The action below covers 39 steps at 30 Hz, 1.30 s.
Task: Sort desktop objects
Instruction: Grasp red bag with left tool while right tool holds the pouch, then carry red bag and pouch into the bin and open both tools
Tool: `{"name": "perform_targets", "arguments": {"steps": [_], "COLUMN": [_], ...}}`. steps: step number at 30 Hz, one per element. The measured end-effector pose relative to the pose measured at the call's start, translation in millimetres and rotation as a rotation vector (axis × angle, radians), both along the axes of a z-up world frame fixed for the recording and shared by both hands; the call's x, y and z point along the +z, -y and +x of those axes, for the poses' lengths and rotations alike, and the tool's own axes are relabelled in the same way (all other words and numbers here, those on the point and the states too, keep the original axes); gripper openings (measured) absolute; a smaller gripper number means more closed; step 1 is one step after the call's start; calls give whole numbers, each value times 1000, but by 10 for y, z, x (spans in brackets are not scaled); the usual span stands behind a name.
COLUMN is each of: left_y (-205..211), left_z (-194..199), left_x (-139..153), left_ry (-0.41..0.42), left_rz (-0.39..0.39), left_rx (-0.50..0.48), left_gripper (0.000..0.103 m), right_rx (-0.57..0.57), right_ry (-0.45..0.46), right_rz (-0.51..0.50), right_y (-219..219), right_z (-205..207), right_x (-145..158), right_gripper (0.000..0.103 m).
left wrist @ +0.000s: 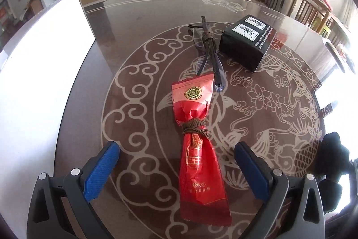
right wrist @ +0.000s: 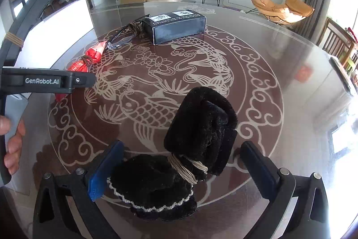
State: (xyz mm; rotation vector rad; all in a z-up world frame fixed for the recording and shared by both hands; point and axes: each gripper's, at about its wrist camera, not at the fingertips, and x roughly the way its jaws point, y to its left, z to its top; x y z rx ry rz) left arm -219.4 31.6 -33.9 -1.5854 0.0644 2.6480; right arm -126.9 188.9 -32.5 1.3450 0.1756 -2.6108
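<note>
In the left wrist view the left gripper (left wrist: 176, 168) hangs released, the red packet (left wrist: 199, 145) lying on the bench (left wrist: 138, 21) between its fingers, long axis pointing straight ahead. In the right wrist view the right gripper (right wrist: 182, 168) is likewise spread wide around the black plush bundle (right wrist: 179, 158), which lies just ahead on the bench.

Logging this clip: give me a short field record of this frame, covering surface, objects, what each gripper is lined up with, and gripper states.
surface: glass-topped table with a fish pattern under the glass
left gripper: open, its fingers on either side of the red packet, not closed on it
red packet: lies flat, tied with brown cord
right gripper: open, around the black plush item, which is tied with pale string
other objects: glasses bound with cord, black box beside them, white board at the left
grasp: none yet
</note>
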Motion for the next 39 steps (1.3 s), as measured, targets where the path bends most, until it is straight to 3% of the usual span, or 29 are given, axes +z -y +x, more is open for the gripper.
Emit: {"name": "perform_targets", "arguments": {"steps": [1, 2, 3, 4, 8, 12, 15, 18, 23, 25, 27, 28, 29, 30, 31, 35, 39], "left_y": [-16, -31, -49, -64, 22, 208, 286, 357, 493, 494, 479, 487, 510, 542, 597, 955, 1452], "left_z": [17, 49, 97, 156, 606, 1098, 1400, 1632, 1738, 1760, 1801, 1824, 1850, 1882, 1911, 2010, 2090], "left_x": [25, 61, 94, 108, 96, 101, 162, 255, 273, 287, 345, 390, 445, 515, 581, 898, 1272], "left_ry": [-19, -39, -53, -53, -92, -115, -138, -172, -188, -189, -197, -206, -216, -229, -241, -282, -339], "left_rz": [2, 6, 6, 7, 51, 137, 123, 123, 177, 181, 181, 183, 190, 202, 216, 297, 302], "left_rx": [-15, -30, -53, -78, -115, -86, -84, -80, -48, -51, -56, -57, -56, -51, -42, 18, 82], "left_gripper": [92, 68, 37, 24, 22, 23, 23, 23, 23, 23, 23, 23, 23, 23, 23, 23, 23], "right_rx": [0, 0, 0, 0, 0, 1, 3, -27, -192, -210, -219, -215, -197, -161, -133, -69, 98], "right_ry": [1, 0, 0, 0, 0, 0, 0, 67, 218, 249, 255, 249, 238, 237, 256, 253, 155], "right_rz": [-1, -1, -2, -2, -2, -3, -31, -133, -354, -374, -316, -260, -198, -160, -142, -185, -275], "right_y": [0, -12, -25, -25, -23, -24, -51, -218, -491, -456, -373, -321, -246, -175, -149, -23, 534], "right_z": [0, -4, -4, -4, -9, -10, -5, 32, 117, 50, -71, -100, -138, -167, -181, -153, -35], "right_x": [-3, -2, -1, -2, -3, -2, 5, 78, 135, 136, 135, 144, 164, 180, 187, 434, 1076], "right_gripper": [103, 103, 103, 103, 103, 103, 103, 103, 103, 103, 102, 99, 81, 46, 38, 36, 36]}}
